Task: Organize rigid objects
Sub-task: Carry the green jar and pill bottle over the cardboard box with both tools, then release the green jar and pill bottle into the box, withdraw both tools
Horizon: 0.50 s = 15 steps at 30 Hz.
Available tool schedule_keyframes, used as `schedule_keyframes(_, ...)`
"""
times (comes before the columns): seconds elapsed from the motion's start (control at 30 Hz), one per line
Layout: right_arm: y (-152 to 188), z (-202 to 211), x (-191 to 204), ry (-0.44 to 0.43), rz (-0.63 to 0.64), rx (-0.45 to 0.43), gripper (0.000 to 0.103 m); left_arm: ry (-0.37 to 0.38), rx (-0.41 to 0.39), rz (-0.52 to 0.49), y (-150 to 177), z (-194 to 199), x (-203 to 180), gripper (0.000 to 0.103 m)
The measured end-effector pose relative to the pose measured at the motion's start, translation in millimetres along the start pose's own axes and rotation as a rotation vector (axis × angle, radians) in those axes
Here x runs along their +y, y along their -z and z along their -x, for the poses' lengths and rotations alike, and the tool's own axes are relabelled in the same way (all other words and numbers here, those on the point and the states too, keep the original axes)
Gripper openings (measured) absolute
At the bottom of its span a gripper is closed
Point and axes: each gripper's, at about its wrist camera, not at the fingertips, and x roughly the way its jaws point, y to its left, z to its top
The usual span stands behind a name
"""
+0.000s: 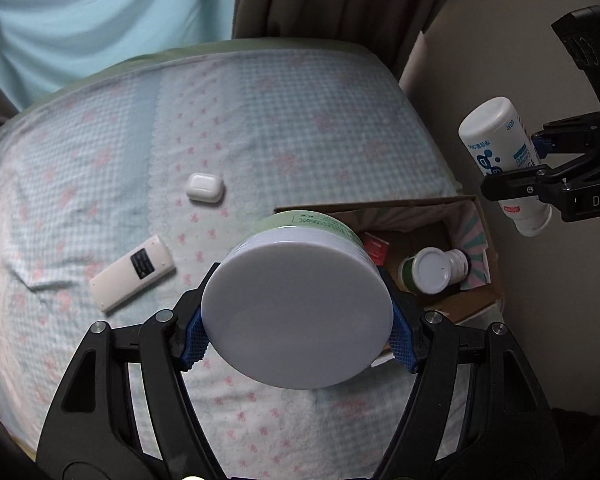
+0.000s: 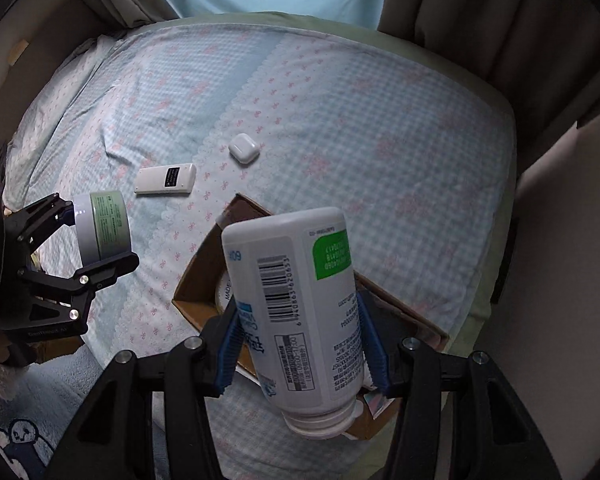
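Observation:
My left gripper (image 1: pixel 298 322) is shut on a round green jar with a white lid (image 1: pixel 296 312), held above the bed beside the cardboard box (image 1: pixel 480 300). It also shows in the right wrist view (image 2: pixel 102 228). My right gripper (image 2: pixel 302 344) is shut on a white supplement bottle (image 2: pixel 300 304), cap toward me, held above the box (image 2: pixel 198 284). The bottle also shows in the left wrist view (image 1: pixel 500 152). A white remote (image 1: pixel 132 272) and a white earbud case (image 1: pixel 205 187) lie on the bedsheet.
The box holds a small green bottle with a white cap (image 1: pixel 428 270) and a red packet (image 1: pixel 375 248). The box sits at the bed's right edge by a wall (image 1: pixel 540 280). Curtains (image 1: pixel 320 0) hang behind the bed.

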Motion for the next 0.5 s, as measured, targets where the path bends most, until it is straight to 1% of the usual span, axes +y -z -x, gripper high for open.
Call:
schedule_keyframes(0.13, 27, -13, -34, -0.009, -0.079, 0.011, 0.049, 0.030, 0.046, -0.076, -4, -30, -50, 0.069)
schedule_keyframes(0.23, 42, -28, -55, -0.026, -0.135, 0.017, 0.049, 0.056, 0.100, -0.126, -4, -59, -81, 0.069)
schedule_keyframes(0.37, 58, -51, -75, -0.051, -0.208, 0.022, 0.049, 0.067, 0.168, -0.189, 1, -98, -110, 0.069)
schedule_keyframes(0.5, 72, -75, -86, -0.076, -0.274, 0.018, 0.049, 0.049, 0.223, -0.249, 7, -134, -128, 0.069)
